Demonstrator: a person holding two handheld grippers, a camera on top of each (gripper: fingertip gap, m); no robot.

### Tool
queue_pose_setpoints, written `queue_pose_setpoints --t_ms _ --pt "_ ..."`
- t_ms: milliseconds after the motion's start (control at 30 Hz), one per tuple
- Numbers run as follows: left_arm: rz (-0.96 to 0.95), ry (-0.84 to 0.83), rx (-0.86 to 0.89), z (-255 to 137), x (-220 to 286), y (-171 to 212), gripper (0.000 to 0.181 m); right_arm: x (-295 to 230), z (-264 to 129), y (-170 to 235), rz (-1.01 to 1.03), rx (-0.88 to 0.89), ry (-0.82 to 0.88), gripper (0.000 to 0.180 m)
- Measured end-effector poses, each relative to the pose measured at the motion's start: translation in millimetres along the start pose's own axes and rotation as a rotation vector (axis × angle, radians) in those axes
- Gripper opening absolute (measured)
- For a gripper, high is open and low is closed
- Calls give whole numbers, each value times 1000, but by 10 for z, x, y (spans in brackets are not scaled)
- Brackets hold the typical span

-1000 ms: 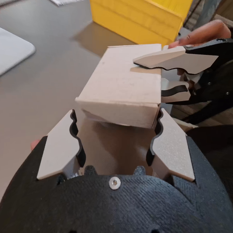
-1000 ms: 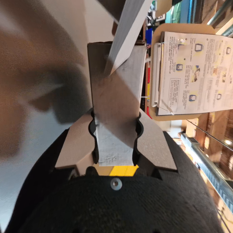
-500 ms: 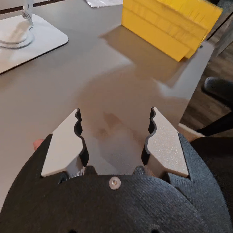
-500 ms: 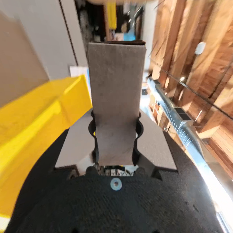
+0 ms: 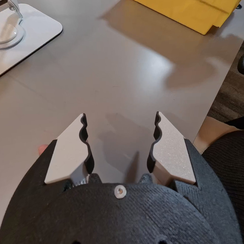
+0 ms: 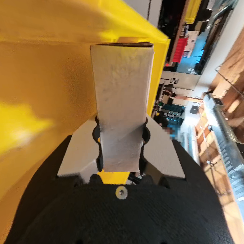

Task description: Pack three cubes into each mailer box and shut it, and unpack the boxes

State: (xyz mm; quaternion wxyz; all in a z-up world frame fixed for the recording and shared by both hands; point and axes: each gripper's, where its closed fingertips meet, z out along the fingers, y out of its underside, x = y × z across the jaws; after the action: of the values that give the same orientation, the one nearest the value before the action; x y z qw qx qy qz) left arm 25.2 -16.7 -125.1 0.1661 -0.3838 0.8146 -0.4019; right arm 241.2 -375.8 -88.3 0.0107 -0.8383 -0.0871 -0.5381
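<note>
Your right gripper [image 6: 120,119] is clamped on the mailer box [image 6: 122,95]. Both fingers press its two narrow sides, with the near end of the box seated deep between them and ending just short of the gripper body. The box is closed; at its far end the layered edges of cardboard show as a dark line.

Long axis of the box: straight out along the fingers, away from the wrist camera. More than half its length sticks out past the fingertips. The broad pale face is turned toward the camera.

Behind the box, a yellow bin [image 6: 46,66] fills the left and upper part of the right wrist view, blurred. Whether the box touches the bin cannot be told. The room to the right appears turned on its side, so your right gripper is rolled over.

Your left gripper [image 5: 120,116] has its fingers spread wide with nothing between them. It hovers over the grey table [image 5: 105,66]. The yellow bin [image 5: 184,14] sits at the table's far right corner, well apart from this gripper. A white stand base [image 5: 33,37] lies at far left. The mailer box does not show in the left wrist view.
</note>
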Motion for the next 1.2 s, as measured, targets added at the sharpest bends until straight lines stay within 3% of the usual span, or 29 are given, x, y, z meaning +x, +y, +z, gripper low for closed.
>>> queue_pose_setpoints --t_ms 167,367,500,633,667,767,867,1200 --pt "7 -7 -10 19 -23 37 101 -127 104 50 91 8 -78 64" --pt "13 0 -19 33 -26 67 101 -251 -78 258 165 -72 -202 88" --pt "13 1 -18 37 -23 71 100 -383 -376 418 142 -146 -308 73" --pt "10 10 -20 59 -2 85 100 -610 -626 254 194 -81 -476 28" --pt "12 13 -22 68 7 89 99 -668 -634 189 214 -61 -512 25" --pt "24 11 -24 83 35 79 99 -714 -486 142 179 -59 -494 25" --pt "51 3 -10 70 69 30 99 -709 -329 127 165 -73 -486 11" --pt "55 1 -12 87 72 55 97 -550 -63 -24 199 -66 -457 13"
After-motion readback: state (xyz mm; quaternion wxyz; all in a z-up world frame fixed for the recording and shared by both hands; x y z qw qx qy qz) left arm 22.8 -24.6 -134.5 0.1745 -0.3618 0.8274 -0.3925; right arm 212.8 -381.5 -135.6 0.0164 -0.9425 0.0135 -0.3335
